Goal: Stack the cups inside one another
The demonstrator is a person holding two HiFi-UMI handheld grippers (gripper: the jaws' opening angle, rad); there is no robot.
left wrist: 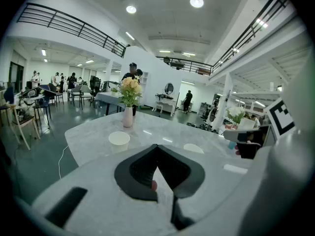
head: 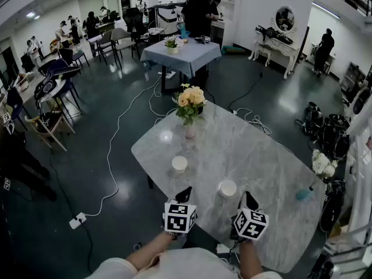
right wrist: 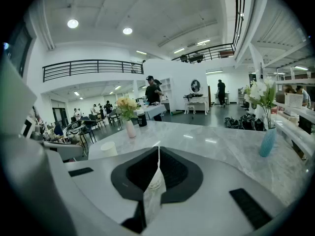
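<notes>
Cups wait unstacked on the grey marble table (head: 256,156), well apart from each other. The far cup (head: 179,164) stands close to the table's left edge. The near cup (head: 227,188) stands by the near edge, just ahead of our two tools and between them.

We hold the left gripper (head: 185,193) over the near-left edge, its jaws pressed together on nothing. The right gripper (head: 248,199) hovers just right of the near cup without touching it. Its jaws are also pressed together, with no cup in them.

We judge the main risk to be a knock. With the jaws together, a forward reach would push a cup instead of taking it. These look like light paper cups, so a nudge could tip the near one or send it off the near edge. A hard pinch on a thin rim could also crumple it, and then the cups might not nest cleanly. A long reach past the far cup could brush the flower vase.

Both cups show pale tops with nothing visible inside. We cannot be sure which way up they stand. The white vase (head: 190,131) at the far end holds cream and yellow flowers. A blue vase (head: 304,194) at the right edge holds white flowers.
</notes>
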